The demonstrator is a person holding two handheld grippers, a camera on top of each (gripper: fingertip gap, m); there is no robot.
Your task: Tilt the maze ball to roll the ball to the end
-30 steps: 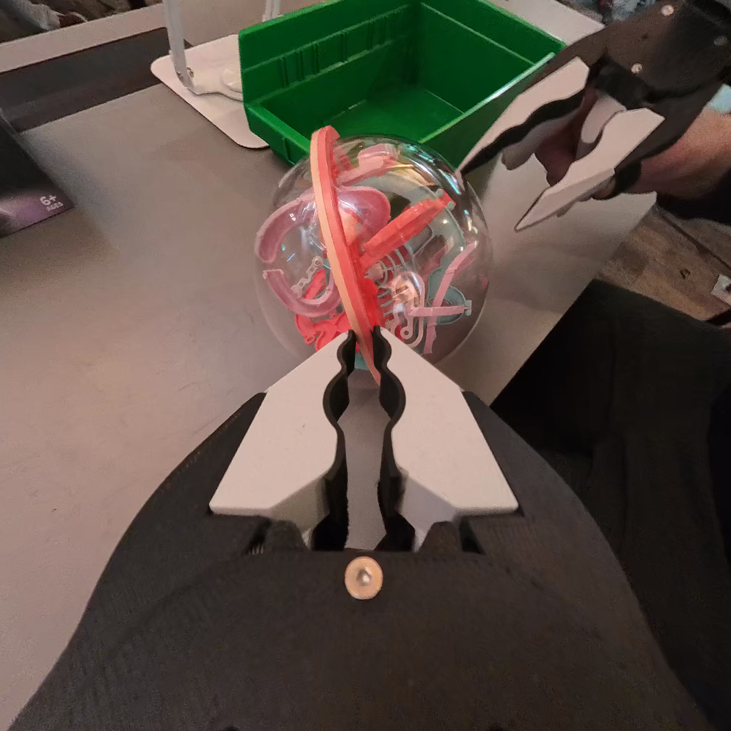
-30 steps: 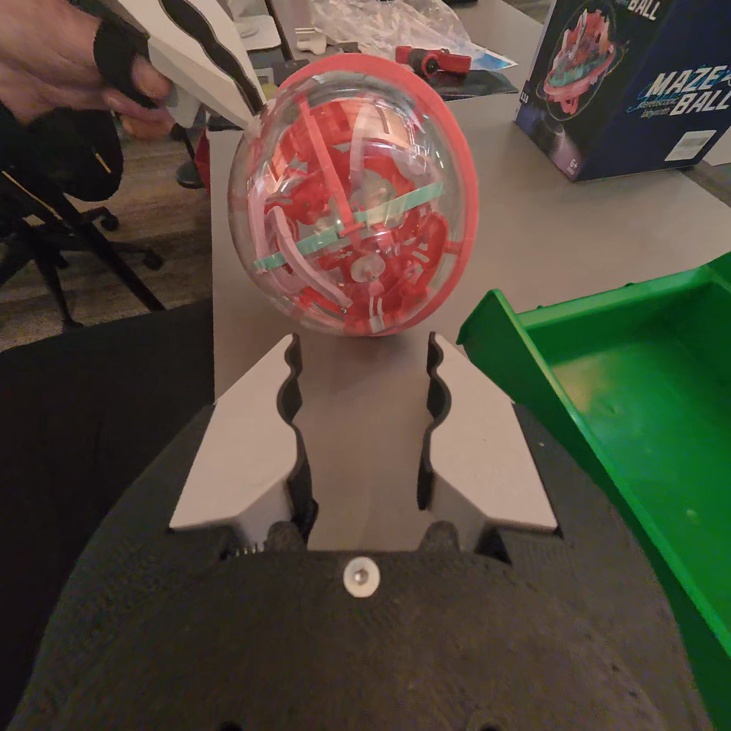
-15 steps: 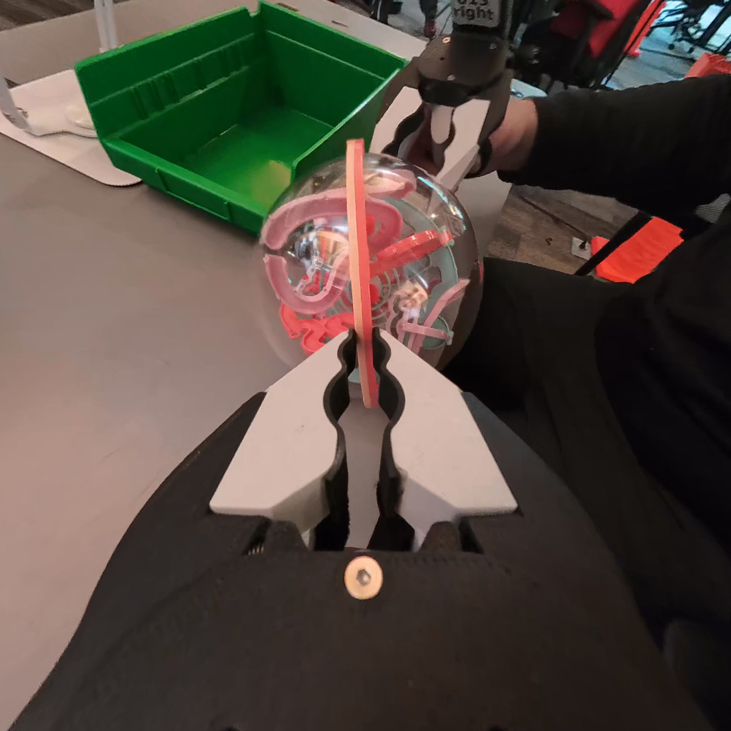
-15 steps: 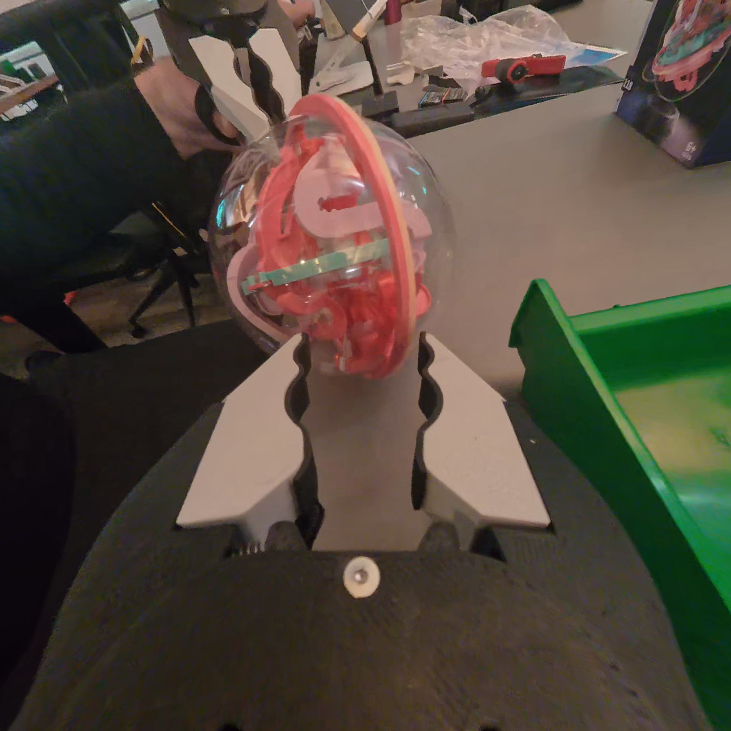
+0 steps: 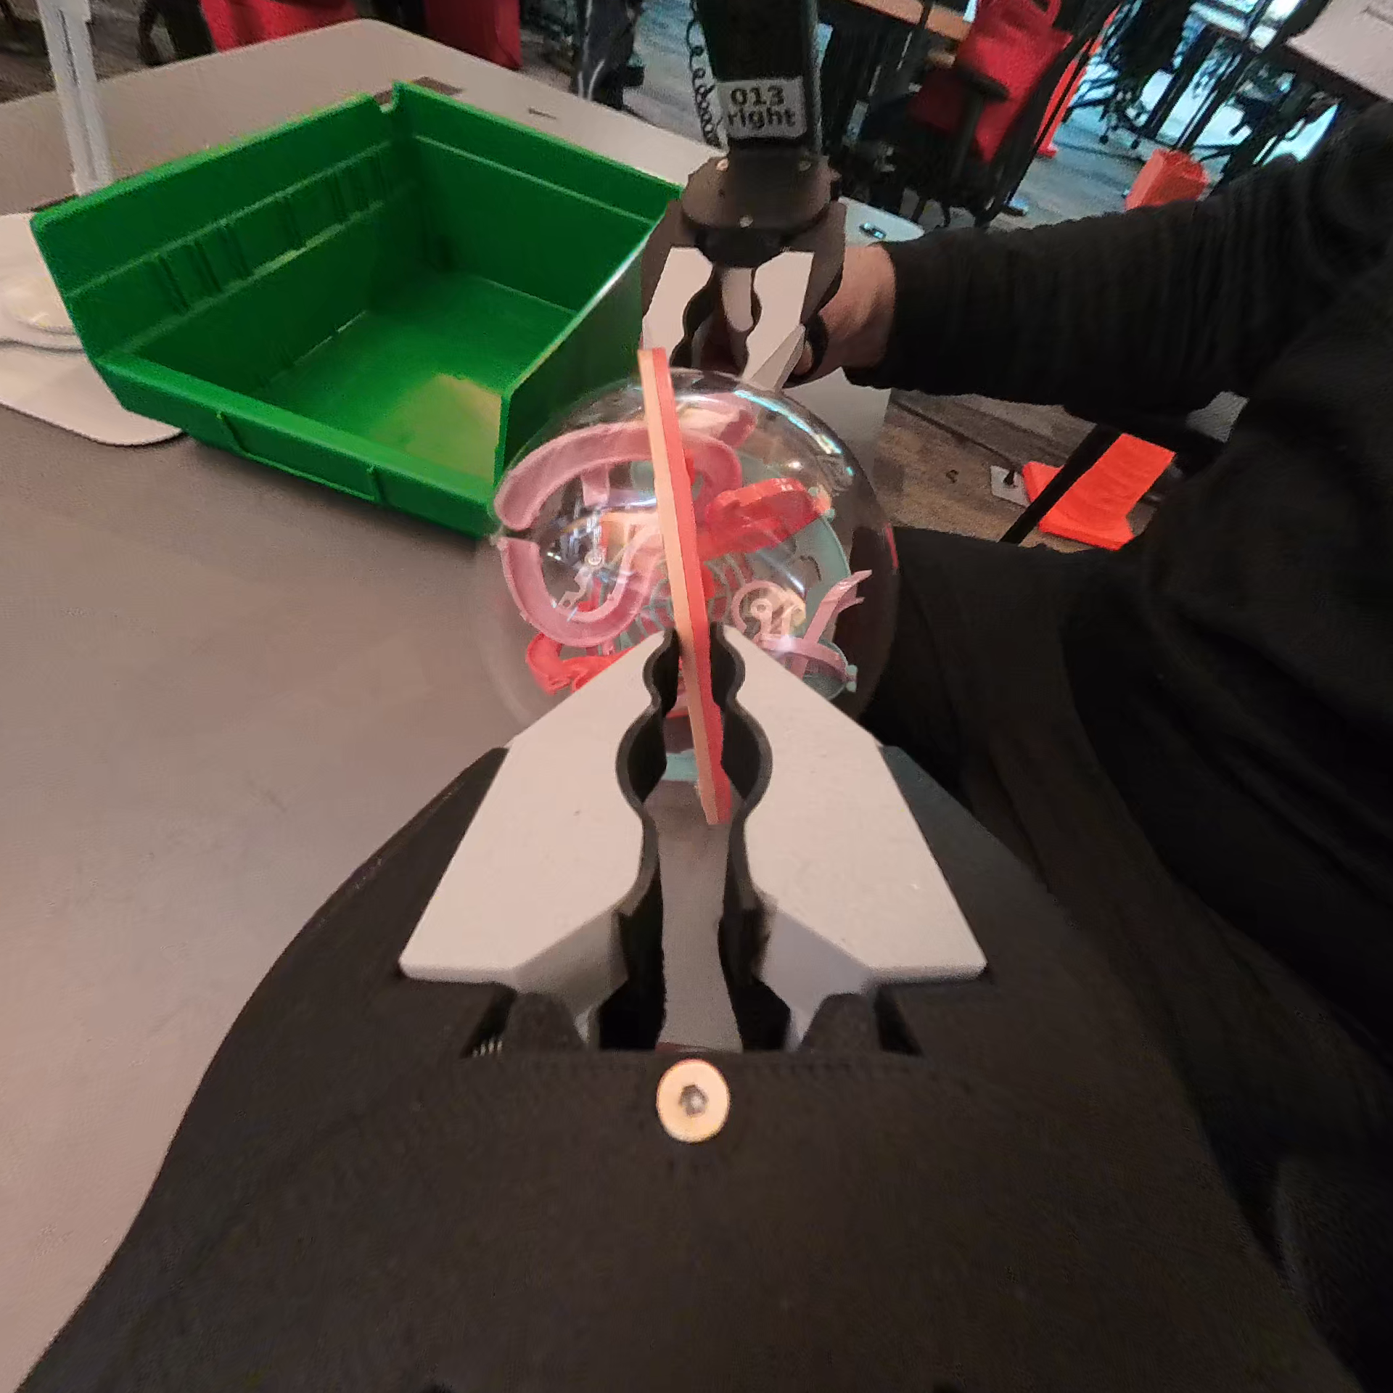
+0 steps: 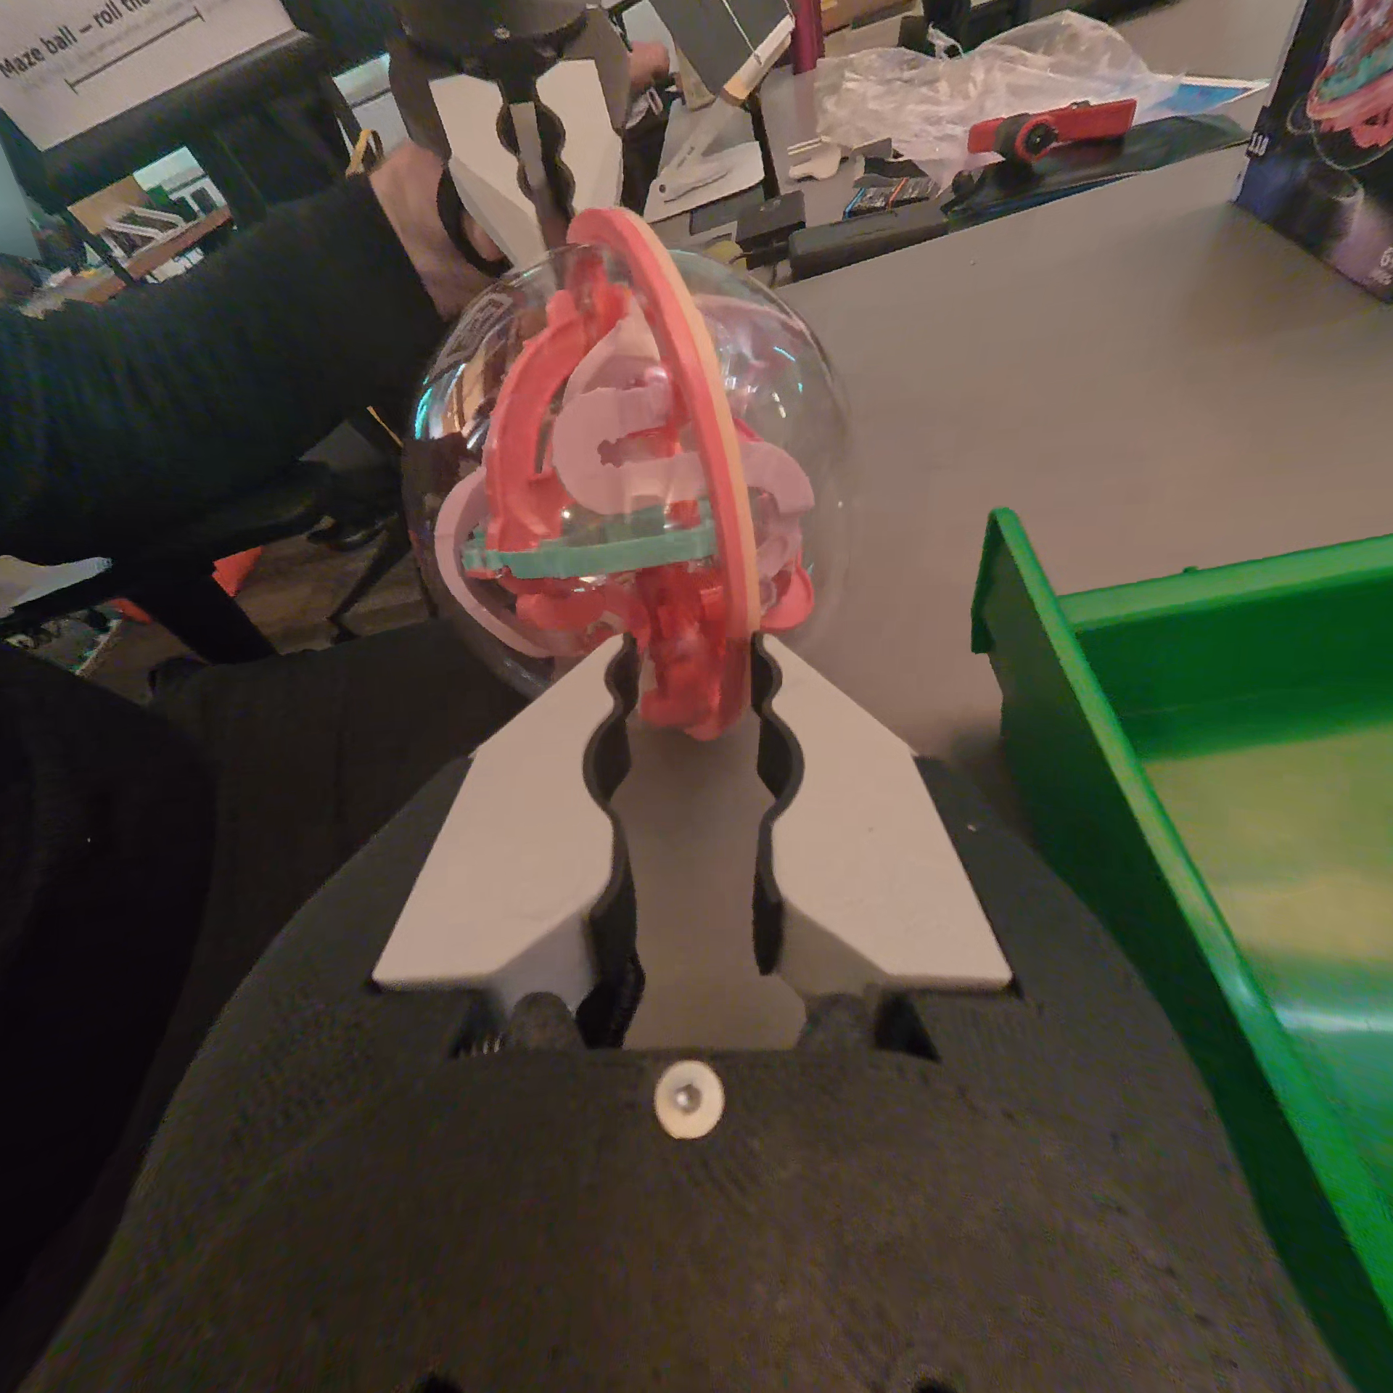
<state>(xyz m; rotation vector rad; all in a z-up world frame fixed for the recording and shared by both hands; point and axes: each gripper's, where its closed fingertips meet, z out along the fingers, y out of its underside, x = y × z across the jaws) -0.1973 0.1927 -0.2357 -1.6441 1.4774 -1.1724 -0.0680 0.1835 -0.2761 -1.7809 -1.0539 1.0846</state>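
The maze ball is a clear sphere with pink, red and teal tracks inside and a red ring around it. My left gripper is shut on that ring and holds the ball above the grey table's near edge. In the right wrist view the ball is close in front of my right gripper. Its jaws are partly closed around the ball's near ring edge. The ring lies against the right finger, with a gap on the left side. The small ball inside cannot be made out.
A green bin stands on the table behind the ball and shows at the right in the right wrist view. A dark toy box and assorted clutter lie farther back. A person's black sleeves and lap flank the table edge.
My left gripper has kept its grip and turned the ball so the ring stands nearly upright. My right gripper has come up to the ball and its jaws have narrowed around the ring.
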